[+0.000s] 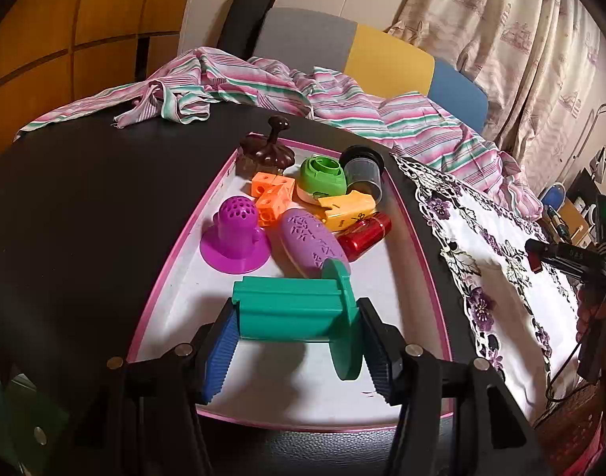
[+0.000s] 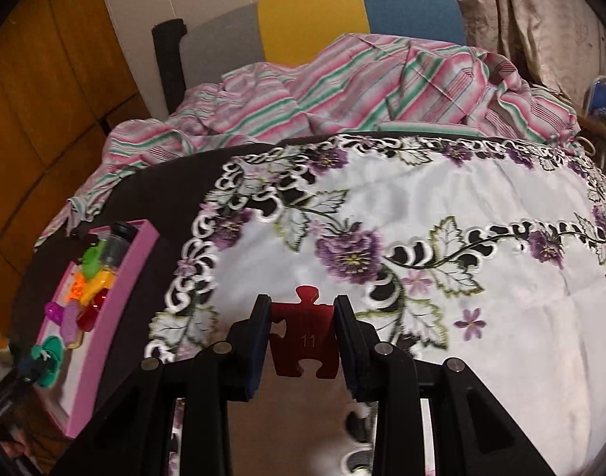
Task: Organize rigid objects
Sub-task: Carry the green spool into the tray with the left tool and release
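My left gripper (image 1: 297,323) is shut on a teal plastic spool-shaped part (image 1: 299,313) and holds it over the near end of a pink-rimmed white tray (image 1: 176,261). The tray holds a purple perforated cap (image 1: 235,238), a lilac oval case (image 1: 313,244), orange cubes (image 1: 271,194), a green lid (image 1: 323,176), a yellow piece (image 1: 348,208), a red cylinder (image 1: 364,234), a grey jar (image 1: 362,170) and a brown knobbed lid (image 1: 267,150). My right gripper (image 2: 303,337) is shut on a red puzzle piece (image 2: 305,337) marked 11, above the embroidered cloth (image 2: 422,218).
The tray (image 2: 104,317) lies left of the floral cloth (image 1: 481,238) on a dark table (image 1: 85,198). A striped pink fabric (image 1: 223,83) is heaped at the back, before a grey, yellow and blue chair (image 2: 315,20). Curtains hang at right.
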The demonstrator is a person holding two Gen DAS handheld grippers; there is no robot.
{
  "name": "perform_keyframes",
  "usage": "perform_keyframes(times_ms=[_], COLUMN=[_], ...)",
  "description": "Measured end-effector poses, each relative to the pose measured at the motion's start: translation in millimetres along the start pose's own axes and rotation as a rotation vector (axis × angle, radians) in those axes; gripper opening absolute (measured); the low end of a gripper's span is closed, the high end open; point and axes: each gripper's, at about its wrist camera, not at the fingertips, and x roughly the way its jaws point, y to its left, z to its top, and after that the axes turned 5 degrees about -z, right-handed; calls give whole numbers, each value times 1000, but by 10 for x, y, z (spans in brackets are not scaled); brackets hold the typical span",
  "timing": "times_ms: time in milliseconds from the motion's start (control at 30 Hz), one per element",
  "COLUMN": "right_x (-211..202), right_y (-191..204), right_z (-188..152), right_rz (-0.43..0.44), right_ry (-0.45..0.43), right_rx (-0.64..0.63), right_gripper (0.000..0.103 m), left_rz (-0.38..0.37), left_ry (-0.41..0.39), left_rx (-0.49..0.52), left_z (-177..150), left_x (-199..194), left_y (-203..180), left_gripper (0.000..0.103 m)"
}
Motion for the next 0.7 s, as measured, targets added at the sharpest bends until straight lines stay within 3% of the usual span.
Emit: perform_keyframes(times_ms=[333,700], right_x=[-75,-112], right_y=[378,649], right_z=[-135,-242], right_rz=[108,144], right_ry=[12,30], right_rx=[1,-32], right_gripper=[32,32], left_rz=[35,54], left_ry=[16,44], left_rx=[11,-55], left_z=[-26,-42], left_x=[38,33], left_y=[85,168], left_gripper=[58,59])
